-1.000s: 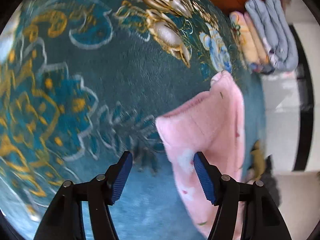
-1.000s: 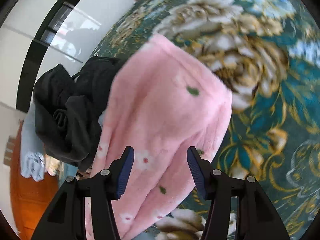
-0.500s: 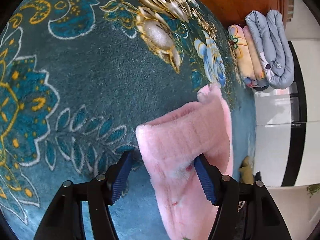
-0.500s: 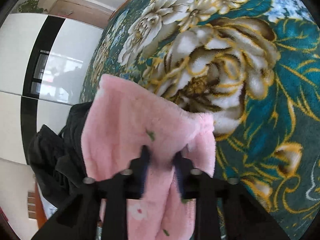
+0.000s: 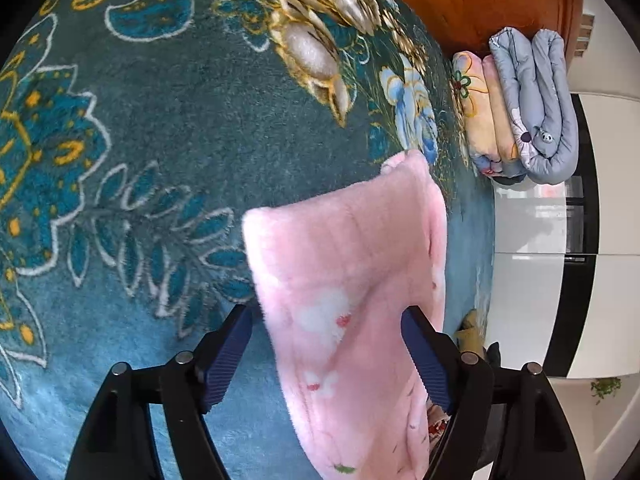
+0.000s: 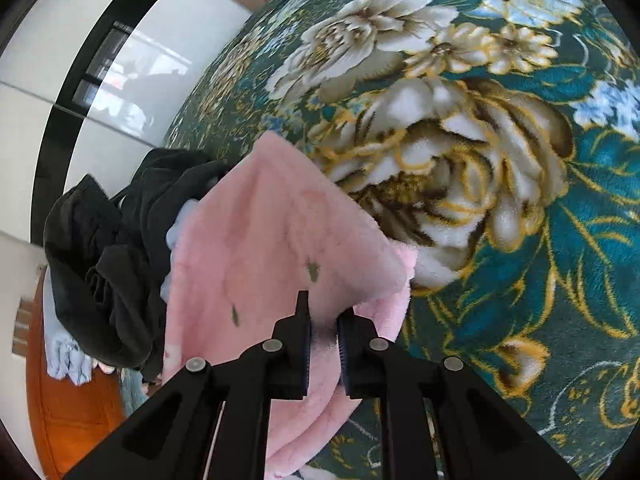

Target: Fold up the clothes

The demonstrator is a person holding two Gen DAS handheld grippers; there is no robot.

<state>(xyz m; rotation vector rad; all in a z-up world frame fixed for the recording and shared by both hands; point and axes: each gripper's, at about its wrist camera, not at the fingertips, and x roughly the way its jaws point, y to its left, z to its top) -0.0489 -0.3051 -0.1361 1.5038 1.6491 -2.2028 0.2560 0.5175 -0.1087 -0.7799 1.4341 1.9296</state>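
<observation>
Left claw: you are holding the left gripper (image 5: 326, 354) spread wide over the bed, and its jaws have just been opening further; the pink garment (image 5: 352, 280) is lying between them, but the blue pads (image 5: 226, 360) are not pressing on it.
Right claw: you are pinching a fold of the pink garment (image 6: 276, 248) with the right gripper (image 6: 324, 338), its jaws drawn close together on the fleece.
Pink garment: it is lying folded on the blanket (image 5: 160, 152), with one short edge pointing away from you in the left wrist view and its near part running down between the left jaws.
Blanket: the teal cover with big gold and white flowers (image 6: 440, 152) is spreading under everything.
Dark clothes: a black heap (image 6: 108, 264) is sitting just beside the pink garment at the bed's edge.
Folded stack: rolled grey and yellow bedding (image 5: 520, 108) is resting at the far edge, well apart from the pink garment.
</observation>
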